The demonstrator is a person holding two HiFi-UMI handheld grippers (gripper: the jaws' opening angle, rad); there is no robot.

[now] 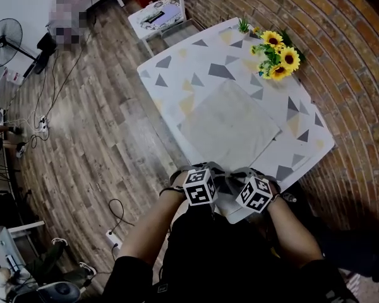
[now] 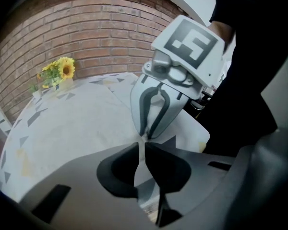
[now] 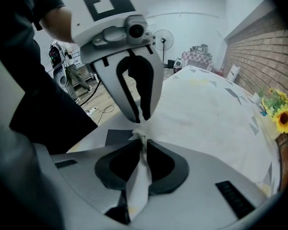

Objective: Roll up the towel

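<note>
**Towel [image 1: 230, 122] pinched at its near edge by both grippers**

Standing by the table [image 1: 177, 74], you see the person bent over its near side with a gripper in each hand, the two held close together and angled steeply down. The left gripper [image 1: 215, 174] has its jaws drawn together on a thin fold of the towel's edge. In the left gripper view [image 2: 143, 147] the pale cloth runs up through the narrow slit between them. The right gripper [image 1: 239, 177] is clamped on the same edge just beside it, and its own view [image 3: 143, 145] shows a bunched strip of cloth squeezed between the jaws. The tips of the two grippers nearly meet over one small puckered spot of fabric, each crossing just ahead of the other's jaws.

Ahead of both grippers the rest of the towel lies spread flat and square on the triangle-patterned tablecloth, not yet rolled. Its far edge sits well short of the sunflowers [image 1: 278, 52]. Those stand at the far end of the table, beyond the right gripper, against the brick wall [image 1: 341, 55]. Off to the left gripper's side the wooden floor [image 1: 95, 125] stretches away with cables lying on it. A standing fan [image 1: 3, 40] is in the far corner.
</note>
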